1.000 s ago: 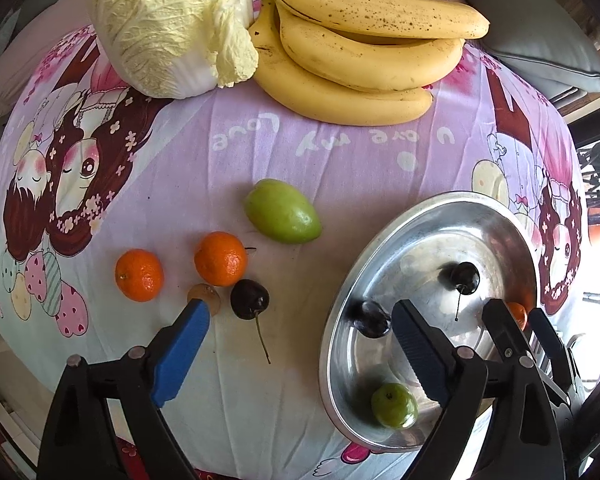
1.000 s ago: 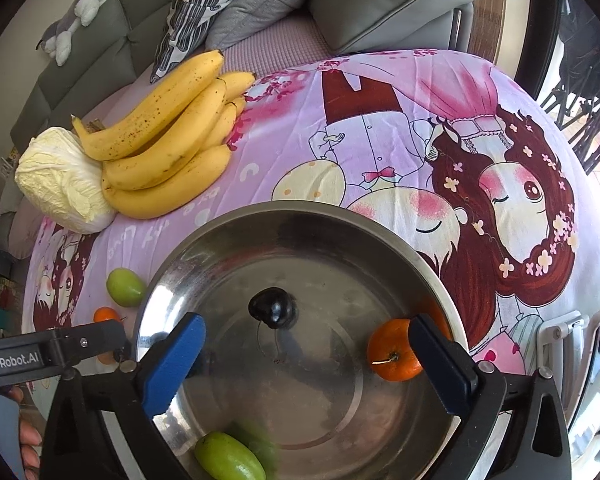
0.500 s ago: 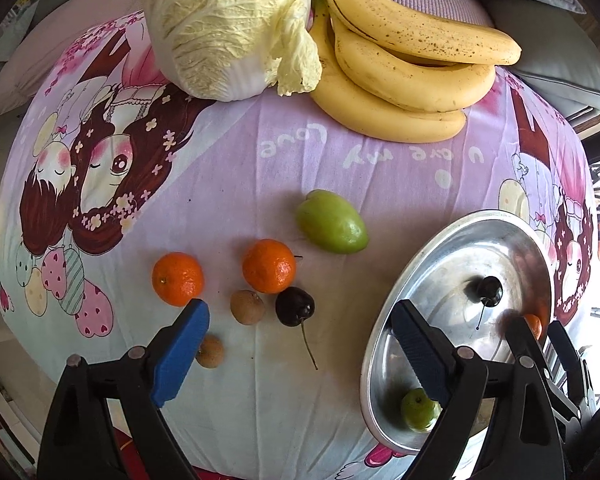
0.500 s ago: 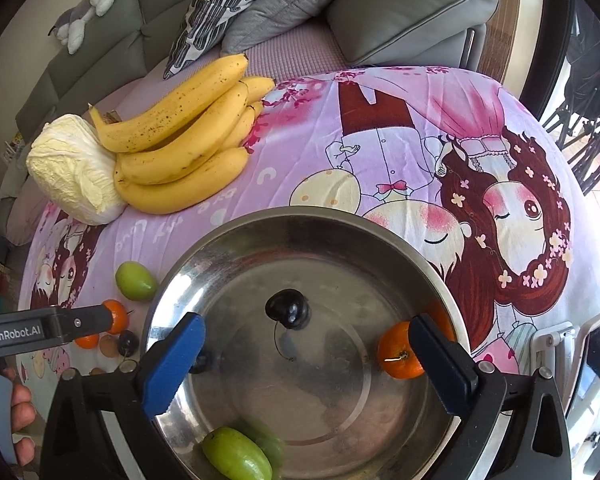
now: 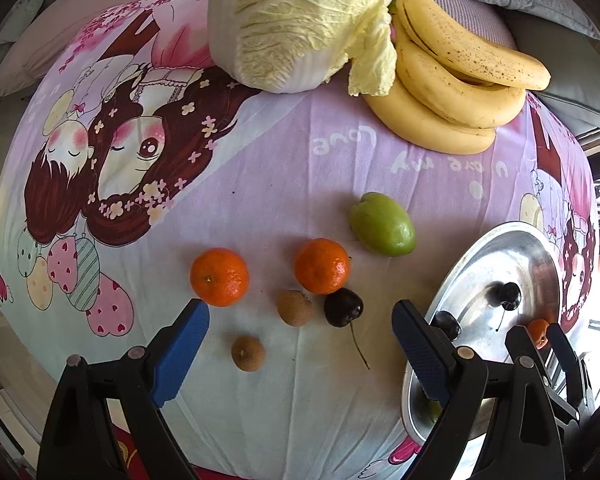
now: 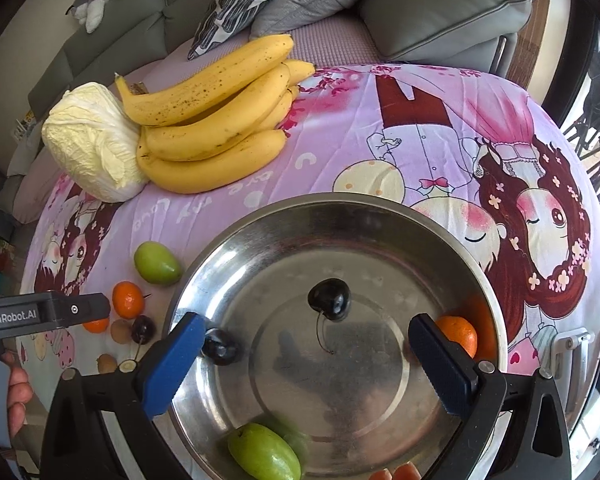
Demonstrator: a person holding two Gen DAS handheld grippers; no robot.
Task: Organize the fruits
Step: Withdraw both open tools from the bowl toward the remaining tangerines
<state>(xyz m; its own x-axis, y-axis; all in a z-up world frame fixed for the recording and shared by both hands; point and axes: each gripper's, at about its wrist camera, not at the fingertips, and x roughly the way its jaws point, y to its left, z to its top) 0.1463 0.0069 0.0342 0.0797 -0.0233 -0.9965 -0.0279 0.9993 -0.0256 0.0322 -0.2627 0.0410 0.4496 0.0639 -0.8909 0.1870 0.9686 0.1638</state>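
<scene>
On the cloth in the left wrist view lie two mandarins [image 5: 219,277] [image 5: 321,266], a green fruit [image 5: 382,224], a dark cherry [image 5: 343,307] and two small brown fruits [image 5: 295,307] [image 5: 248,353]. My left gripper [image 5: 300,354] is open and empty above them. The steel bowl [image 6: 380,216] holds two cherries [image 6: 329,299] [image 6: 219,347], a mandarin [image 6: 458,334] and a green fruit [image 6: 264,458]. My right gripper [image 6: 304,364] is open and empty over the bowl.
A bunch of bananas [image 5: 456,80] and a napa cabbage [image 5: 300,20] lie at the far side of the table. Grey sofa cushions [image 6: 440,12] stand behind. The bowl [image 5: 500,256] sits at the table's right edge.
My left gripper has moved left, away from the bowl, and now frames the loose fruits on the cloth. The right gripper has shifted only slightly over the bowl.
</scene>
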